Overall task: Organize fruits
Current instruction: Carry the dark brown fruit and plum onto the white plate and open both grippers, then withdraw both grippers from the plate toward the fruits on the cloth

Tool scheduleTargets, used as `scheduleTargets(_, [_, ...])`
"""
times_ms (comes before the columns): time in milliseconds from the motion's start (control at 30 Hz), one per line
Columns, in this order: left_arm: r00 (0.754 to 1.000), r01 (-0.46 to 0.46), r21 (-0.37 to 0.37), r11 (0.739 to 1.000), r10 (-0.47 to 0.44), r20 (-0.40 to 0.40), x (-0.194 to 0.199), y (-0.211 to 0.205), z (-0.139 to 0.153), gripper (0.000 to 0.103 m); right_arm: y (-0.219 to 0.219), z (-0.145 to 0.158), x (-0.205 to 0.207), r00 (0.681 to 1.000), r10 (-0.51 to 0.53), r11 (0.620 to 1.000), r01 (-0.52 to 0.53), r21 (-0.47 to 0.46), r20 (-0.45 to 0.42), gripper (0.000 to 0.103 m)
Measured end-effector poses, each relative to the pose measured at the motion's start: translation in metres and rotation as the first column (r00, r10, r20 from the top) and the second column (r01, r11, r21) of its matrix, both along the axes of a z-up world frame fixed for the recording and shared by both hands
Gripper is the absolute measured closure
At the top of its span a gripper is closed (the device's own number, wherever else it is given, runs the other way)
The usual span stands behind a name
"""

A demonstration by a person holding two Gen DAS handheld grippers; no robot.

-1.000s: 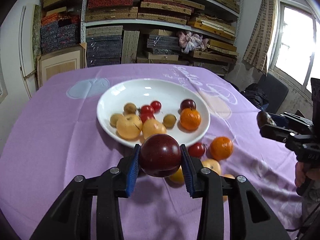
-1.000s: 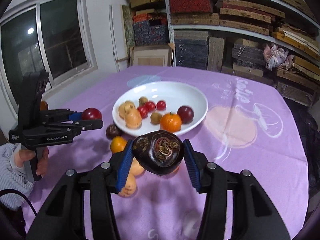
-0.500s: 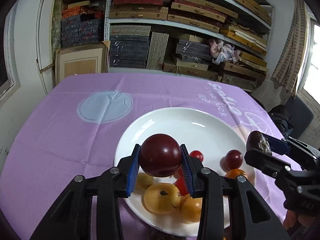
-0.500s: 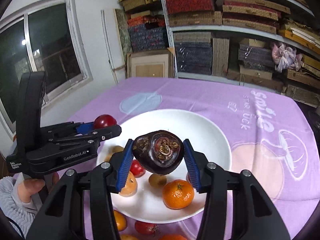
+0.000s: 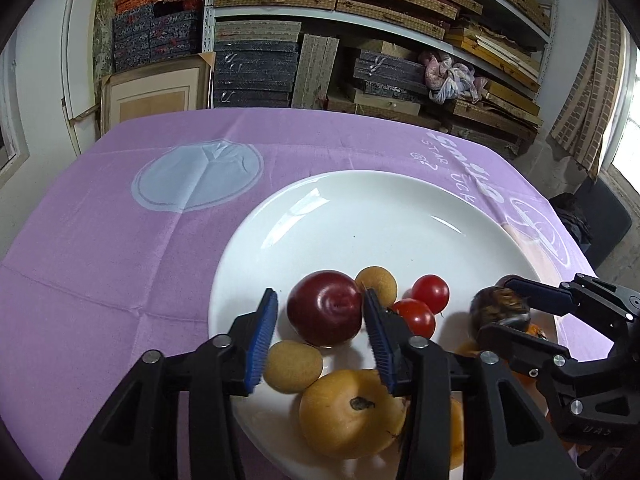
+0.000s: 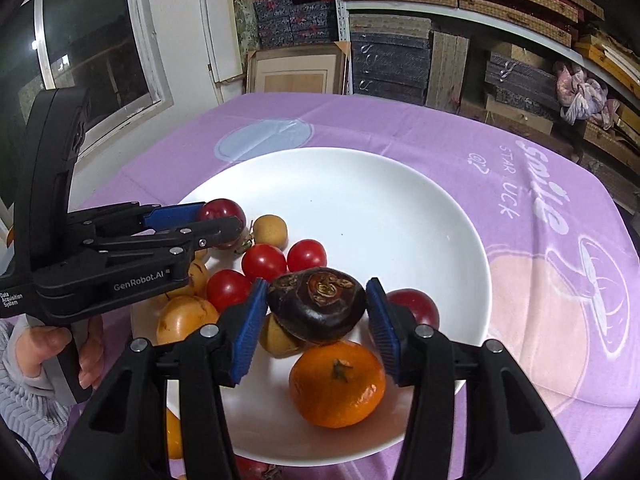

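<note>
We find the left gripper (image 5: 320,336) just opened, its pads clear of the red plum (image 5: 326,307) resting on the white plate (image 5: 360,216). At lower centre, the right gripper (image 6: 316,320) is opening around the dark fruit (image 6: 316,304), which lies above an orange (image 6: 336,384). Purple tablecloth (image 5: 100,248); shelves (image 5: 360,20) behind.

Soft daylight, plate (image 5: 400,208) glare, fisheye-bent edges

A round dark-red plum (image 5: 325,307) and a blackish fruit (image 6: 317,309), perhaps mangosteen, lie among fruits on the white plate (image 5: 360,216).
</note>
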State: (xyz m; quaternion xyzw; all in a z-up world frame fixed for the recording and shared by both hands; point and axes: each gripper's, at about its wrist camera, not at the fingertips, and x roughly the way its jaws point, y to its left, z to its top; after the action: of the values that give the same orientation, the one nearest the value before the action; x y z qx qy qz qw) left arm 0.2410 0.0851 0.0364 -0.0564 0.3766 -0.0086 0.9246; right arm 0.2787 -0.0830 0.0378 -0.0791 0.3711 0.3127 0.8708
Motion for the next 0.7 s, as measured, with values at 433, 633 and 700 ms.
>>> scheduleTargets(433, [0.976,-0.086,-0.109,0.99,0.105,0.191,-0.09,0.026,0.076,0.003,-0.093,0.138,-0.132,0.913,-0.083,0.933,-0.07,0.354,0.4,0.004])
scheduleTargets(633, [0.995,-0.067,0.045,0.997,0.064,0.072,-0.128,0.007,0.033,0.003,-0.115,0.08,-0.171,0.926,-0.087,0.975,0.004,0.221,0.368,0.004])
scheduleTargets(700, [0.997,-0.061,0.06,0.996,0.058,0.053,-0.138,0.004,0.021,0.003,-0.12,0.053,-0.181,0.942,-0.092,0.978,0.024,0.209,0.322,0.004])
